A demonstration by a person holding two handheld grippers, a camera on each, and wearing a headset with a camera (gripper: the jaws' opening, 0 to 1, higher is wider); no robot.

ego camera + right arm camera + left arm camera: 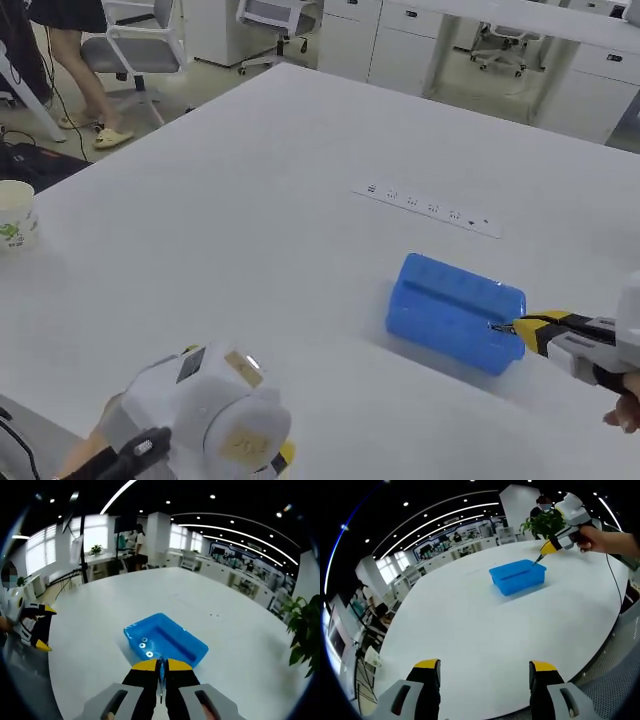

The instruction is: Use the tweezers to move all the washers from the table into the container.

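Tweezers (160, 677) sit clamped in our right tongs (161, 666), whose jaws are pressed tight on them. The tips reach over the near rim of the blue container (172, 640). Three washers (143, 640) lie inside it, bunched toward one end of its floor. Whether the tips carry another is too small for us to tell. Our left tongs (485, 665) are spread wide and hold nothing, low over the bench (250, 200) near its front edge and well apart from the container.

We judge this to be the drop. To do it well, we want the tips past the rim and low over the floor before easing the squeeze, so a washer lands flat and neither bounces out nor catches the wall. The rim looks low, so a shallow lift should clear it. Open bench lies all around the container. The power strip (427, 208) sits beyond it and the paper cup (15, 215) is far off at the left edge, neither in our path.
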